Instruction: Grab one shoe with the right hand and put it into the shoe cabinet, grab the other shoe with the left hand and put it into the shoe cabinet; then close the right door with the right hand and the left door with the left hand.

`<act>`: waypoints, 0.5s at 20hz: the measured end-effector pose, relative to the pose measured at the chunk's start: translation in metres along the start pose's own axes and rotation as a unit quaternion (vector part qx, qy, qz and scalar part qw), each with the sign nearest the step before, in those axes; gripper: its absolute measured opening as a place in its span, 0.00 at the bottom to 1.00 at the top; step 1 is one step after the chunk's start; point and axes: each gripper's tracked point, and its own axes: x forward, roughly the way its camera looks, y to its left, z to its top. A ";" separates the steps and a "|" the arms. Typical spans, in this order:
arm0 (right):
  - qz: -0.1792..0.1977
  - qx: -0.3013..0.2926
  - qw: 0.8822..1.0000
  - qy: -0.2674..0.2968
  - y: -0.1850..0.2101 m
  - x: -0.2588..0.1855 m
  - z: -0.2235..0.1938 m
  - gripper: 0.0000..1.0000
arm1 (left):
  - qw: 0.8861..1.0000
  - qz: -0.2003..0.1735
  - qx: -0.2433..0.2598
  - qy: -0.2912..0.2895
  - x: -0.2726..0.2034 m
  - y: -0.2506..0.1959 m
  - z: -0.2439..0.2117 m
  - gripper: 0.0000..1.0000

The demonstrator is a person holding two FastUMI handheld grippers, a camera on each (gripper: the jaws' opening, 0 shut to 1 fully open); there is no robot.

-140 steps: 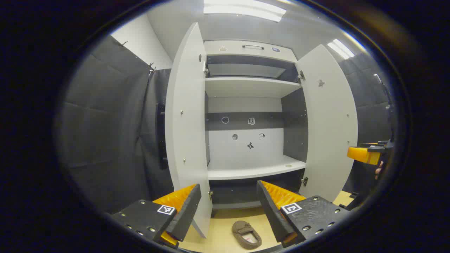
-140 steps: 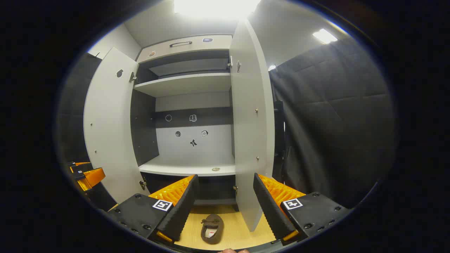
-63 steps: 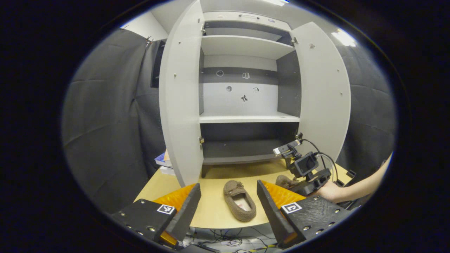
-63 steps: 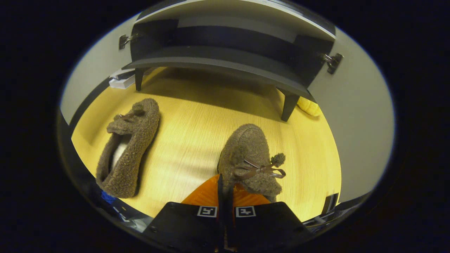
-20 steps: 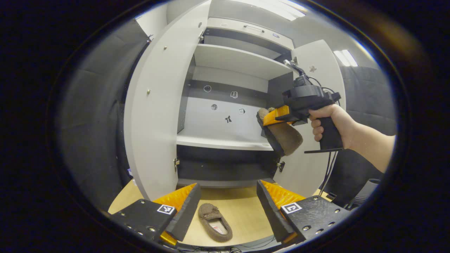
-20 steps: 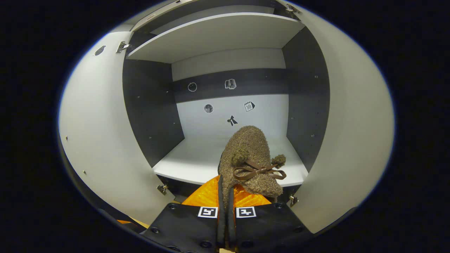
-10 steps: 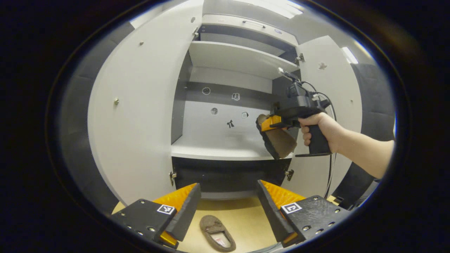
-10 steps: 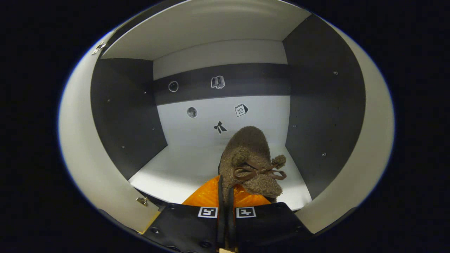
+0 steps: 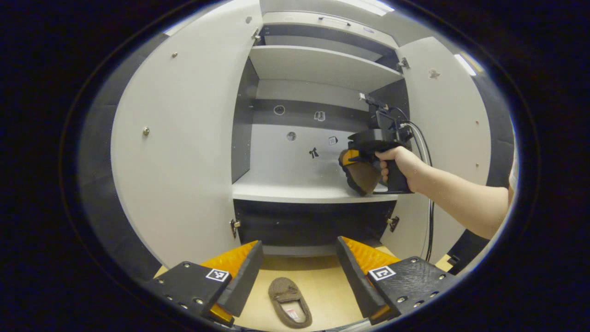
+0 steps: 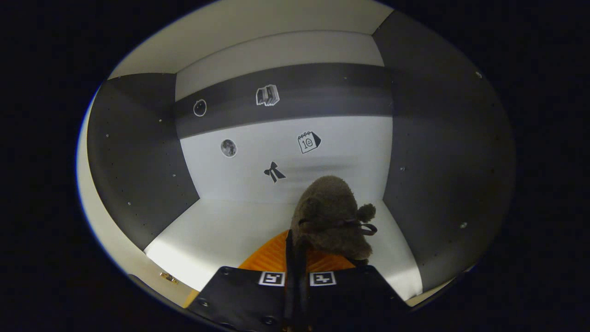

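In the right gripper view my right gripper (image 10: pixel 297 251) is shut on a fuzzy brown shoe (image 10: pixel 329 216) with a small bow, held over the white shelf (image 10: pixel 221 235) inside the shoe cabinet. The left gripper view shows that gripper (image 9: pixel 357 159) and shoe (image 9: pixel 364 177) at the shelf's right end, held by a hand (image 9: pixel 401 161). My left gripper (image 9: pixel 299 272) is open, low in front of the cabinet. The other brown shoe (image 9: pixel 289 302) lies on the wooden floor (image 9: pixel 322 286) below and between its fingers. Both cabinet doors, left (image 9: pixel 179 147) and right (image 9: pixel 447 124), stand open.
The cabinet has an upper shelf (image 9: pixel 318 67) and a dark lower compartment (image 9: pixel 309 223) under the white shelf. Small stickers dot the back wall (image 10: pixel 281 157). A cable (image 9: pixel 429 230) hangs from the right gripper beside the right door.
My right gripper has carried its shoe deeper into the cabinet, over the white shelf. The left gripper has shifted slightly; the floor shoe stays put.
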 end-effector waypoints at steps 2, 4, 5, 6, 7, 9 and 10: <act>0.014 0.010 1.000 0.013 0.007 0.010 -0.006 0.07 | 1.000 0.015 -0.002 0.008 0.001 0.002 -0.003 0.93; 0.028 0.020 0.999 0.027 0.016 0.018 -0.012 0.07 | 1.000 0.028 -0.001 0.011 0.002 0.004 -0.002 0.93; 0.032 0.024 0.999 0.031 0.019 0.021 -0.013 0.07 | 0.999 0.033 -0.001 0.012 0.003 0.004 -0.001 0.93; 0.038 0.029 0.998 0.034 0.022 0.021 -0.013 0.07 | 0.999 0.038 -0.003 0.012 0.005 0.003 0.001 0.93; 0.045 0.036 0.997 0.041 0.025 0.020 -0.014 0.07 | 0.999 0.040 -0.006 0.014 0.007 0.000 0.000 0.93; 0.062 0.058 0.995 0.055 0.033 0.014 -0.014 0.14 | 0.999 0.041 -0.018 0.017 0.009 -0.006 -0.004 0.93; 0.068 0.066 0.994 0.061 0.034 0.013 -0.014 0.18 | 0.999 0.039 -0.022 0.015 0.010 -0.008 -0.004 0.93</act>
